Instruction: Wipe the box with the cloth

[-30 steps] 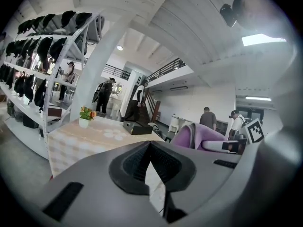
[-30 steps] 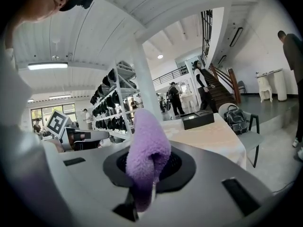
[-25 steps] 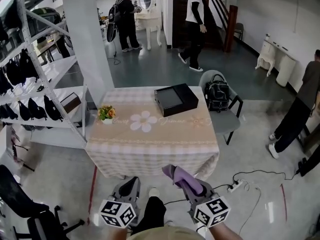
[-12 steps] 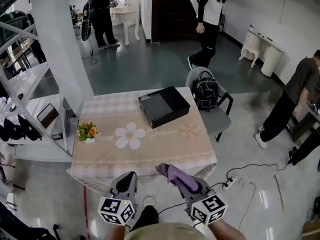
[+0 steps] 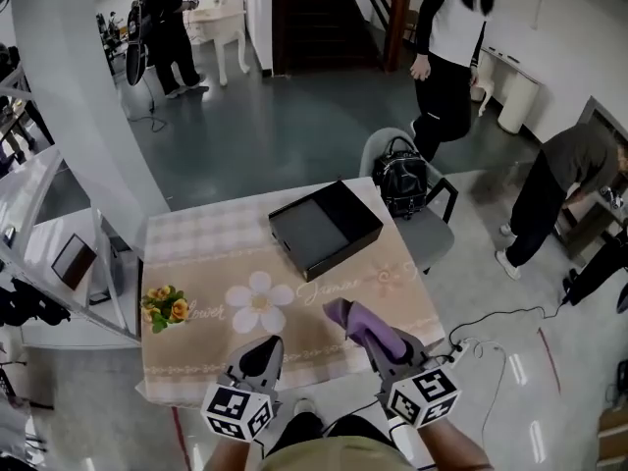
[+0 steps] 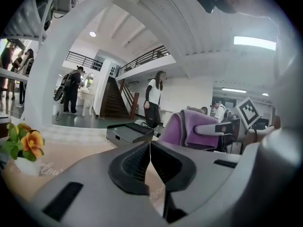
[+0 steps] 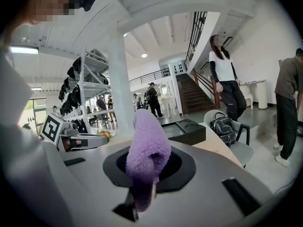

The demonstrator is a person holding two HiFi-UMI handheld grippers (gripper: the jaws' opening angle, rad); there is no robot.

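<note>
The right hand-held gripper (image 5: 376, 341) is clenched on a soft, fuzzy purple cloth (image 5: 353, 320) that sticks out past its tips. The left hand-held gripper (image 5: 267, 349) is squeezed shut with nothing in it. Both hang over the near edge of the checked beige tabletop (image 5: 206, 253). The flat, black, square-cornered box (image 5: 324, 229) sits at the far side, apart from the cloth. A second ago both grippers were short of the tabletop, over the shiny floor (image 5: 549, 361).
</note>
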